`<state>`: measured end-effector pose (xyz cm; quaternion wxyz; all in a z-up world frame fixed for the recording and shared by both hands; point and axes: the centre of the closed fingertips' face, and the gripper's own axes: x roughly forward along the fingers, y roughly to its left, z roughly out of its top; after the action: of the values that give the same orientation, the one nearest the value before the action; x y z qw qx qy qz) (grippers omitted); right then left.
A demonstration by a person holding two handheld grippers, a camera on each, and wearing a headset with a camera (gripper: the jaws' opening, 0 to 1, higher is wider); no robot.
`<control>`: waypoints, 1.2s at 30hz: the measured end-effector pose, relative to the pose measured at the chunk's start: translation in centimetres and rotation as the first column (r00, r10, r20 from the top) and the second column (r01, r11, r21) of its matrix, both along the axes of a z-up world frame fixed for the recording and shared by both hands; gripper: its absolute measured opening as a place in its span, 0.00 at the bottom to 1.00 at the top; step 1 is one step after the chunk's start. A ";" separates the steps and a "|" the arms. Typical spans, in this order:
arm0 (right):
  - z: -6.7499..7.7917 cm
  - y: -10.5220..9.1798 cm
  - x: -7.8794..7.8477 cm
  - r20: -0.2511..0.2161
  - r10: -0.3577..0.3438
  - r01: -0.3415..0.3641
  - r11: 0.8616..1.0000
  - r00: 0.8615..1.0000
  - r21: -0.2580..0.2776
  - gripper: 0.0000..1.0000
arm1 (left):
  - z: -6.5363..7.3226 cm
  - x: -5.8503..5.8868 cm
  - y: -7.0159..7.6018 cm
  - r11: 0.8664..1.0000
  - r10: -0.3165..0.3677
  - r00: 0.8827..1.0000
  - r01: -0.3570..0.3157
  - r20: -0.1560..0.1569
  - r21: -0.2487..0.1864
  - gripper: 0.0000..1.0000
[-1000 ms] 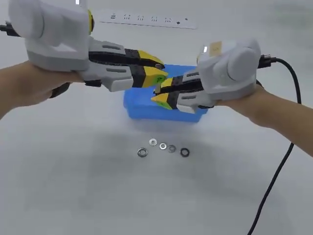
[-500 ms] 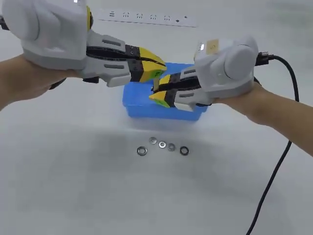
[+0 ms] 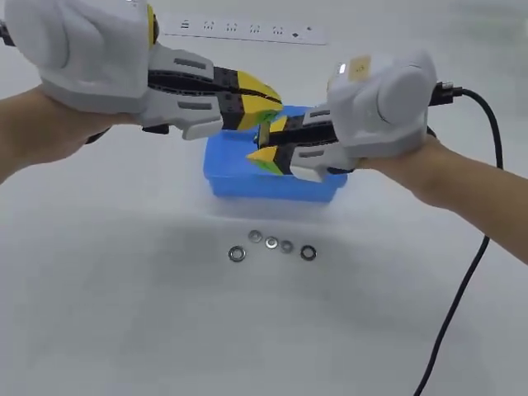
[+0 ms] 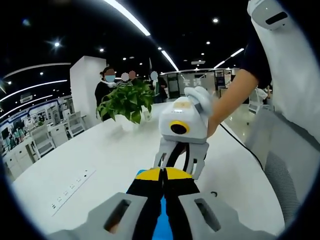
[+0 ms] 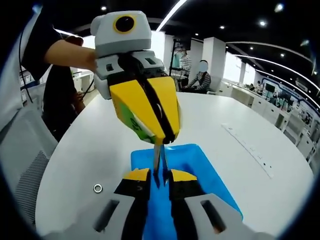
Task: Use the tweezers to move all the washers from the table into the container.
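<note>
Tweezers [image 5: 159, 161] over blue container [image 3: 239, 177] (washers [image 3: 271, 243] nearby)

left gripper [image 4: 163, 176] jaws pressed together, right gripper [image 4: 178, 161] facing close ahead, blue container [image 4: 159, 227] below, potted plant [image 4: 126, 101] on white table [image 4: 100, 155]

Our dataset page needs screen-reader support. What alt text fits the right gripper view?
The left gripper, facing the camera, holds tweezers that hang between the right gripper's jaws, above a blue container. One washer lies on the white table.
</note>
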<state>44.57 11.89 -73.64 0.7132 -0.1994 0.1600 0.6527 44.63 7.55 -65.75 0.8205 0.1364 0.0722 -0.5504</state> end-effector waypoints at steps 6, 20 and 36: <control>-0.4 -0.6 -0.1 0.049 -0.006 0.008 0.999 0.999 -0.046 0.26 | 0.7 0.0 0.4 1.000 0.014 1.000 -0.014 0.004 -0.009 0.04; 3.9 -5.6 0.0 0.196 -0.173 0.166 0.985 0.965 0.050 0.48 | 3.1 -2.6 2.6 0.996 0.085 0.995 -0.086 0.053 0.026 0.04; 4.3 -13.1 -4.0 0.191 -0.326 0.317 0.945 0.926 0.078 0.75 | 3.0 -9.4 1.2 0.986 0.167 0.982 -0.166 0.085 -0.017 0.04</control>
<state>40.59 -1.26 -69.37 0.8273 -0.2191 0.1029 0.5069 35.19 8.78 -62.75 0.8667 0.1492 0.0452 -0.4738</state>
